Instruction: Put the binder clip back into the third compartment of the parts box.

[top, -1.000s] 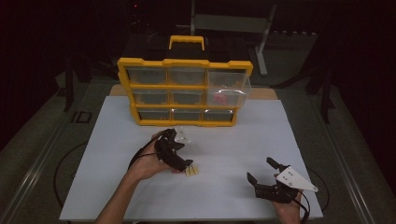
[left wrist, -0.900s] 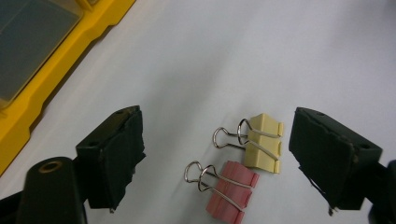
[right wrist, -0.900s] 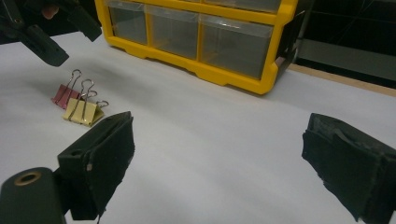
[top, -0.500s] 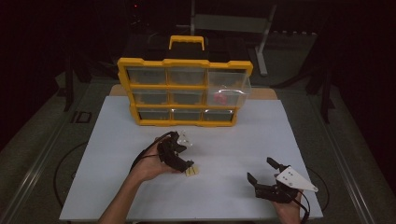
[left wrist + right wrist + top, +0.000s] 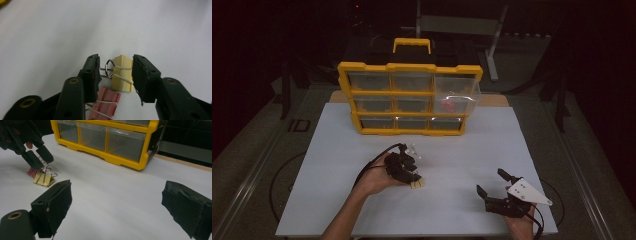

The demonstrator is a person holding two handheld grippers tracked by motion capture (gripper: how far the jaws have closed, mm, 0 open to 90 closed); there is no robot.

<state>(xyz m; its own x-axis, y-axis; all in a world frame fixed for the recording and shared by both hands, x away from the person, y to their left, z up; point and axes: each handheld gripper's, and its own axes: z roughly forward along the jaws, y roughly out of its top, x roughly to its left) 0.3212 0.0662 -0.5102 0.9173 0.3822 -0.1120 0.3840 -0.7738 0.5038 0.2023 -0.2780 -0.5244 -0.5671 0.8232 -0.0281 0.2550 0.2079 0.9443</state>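
Two clips | pink clip (image 5: 106, 103) half-hidden | left claw (image 5: 116, 75) straddles yellow clip (image 5: 122, 73)

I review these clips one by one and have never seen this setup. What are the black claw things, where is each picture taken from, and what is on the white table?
A person holds a hand-operated tool in each hand; each ends in two black jaws. The high view looks down over the person's forearms. There the left gripper hangs over two binder clips, and the right gripper rests open and empty on the white table. The other two pictures come from cameras riding on the tools. In the left gripper view, the jaws have just been closing around the yellow binder clip; whether they press it yet is unclear. A pink binder clip lies beside it. At the back stands a yellow organizer with clear drawers.
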